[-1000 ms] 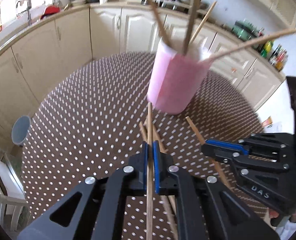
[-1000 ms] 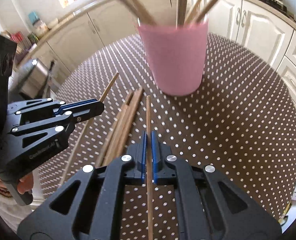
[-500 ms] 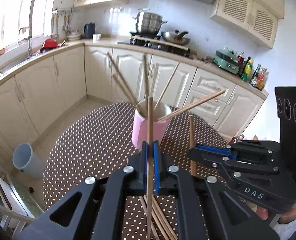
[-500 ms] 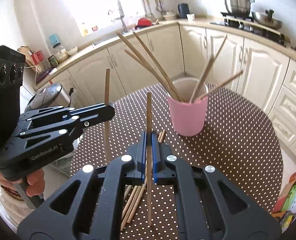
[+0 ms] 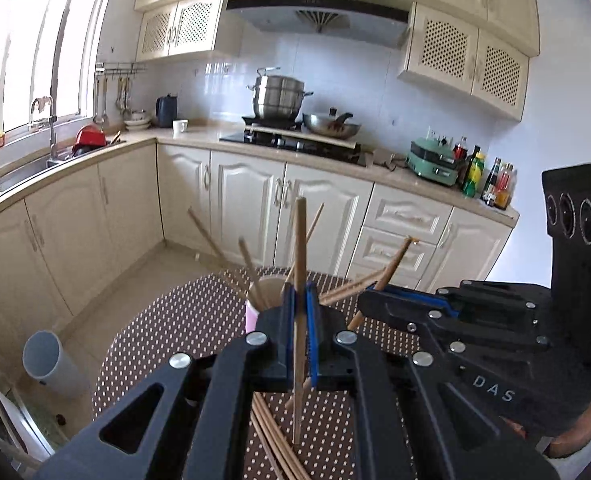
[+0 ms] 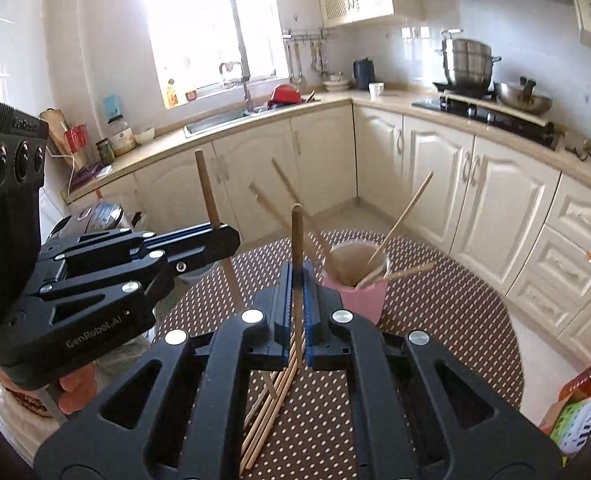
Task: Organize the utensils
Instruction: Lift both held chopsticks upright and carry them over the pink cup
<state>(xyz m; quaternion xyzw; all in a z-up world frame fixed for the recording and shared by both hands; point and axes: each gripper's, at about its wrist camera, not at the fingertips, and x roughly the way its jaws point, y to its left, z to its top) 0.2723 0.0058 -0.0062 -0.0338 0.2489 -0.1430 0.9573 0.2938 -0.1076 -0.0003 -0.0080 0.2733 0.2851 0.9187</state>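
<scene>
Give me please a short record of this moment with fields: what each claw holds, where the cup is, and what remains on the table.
left claw: shut on one chopstick, held about upright above the table
right claw: shut on another chopstick, also about upright
pink cup: stands on the dotted table, beyond both claws
cup contents: several chopsticks leaning outward
left on table: a loose bundle of chopsticks lying flat below the claws
task state: the two held chopsticks are not yet in the cup

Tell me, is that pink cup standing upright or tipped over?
Upright: the pink cup stands on the dotted table, mouth upward, chopsticks sticking out.
</scene>
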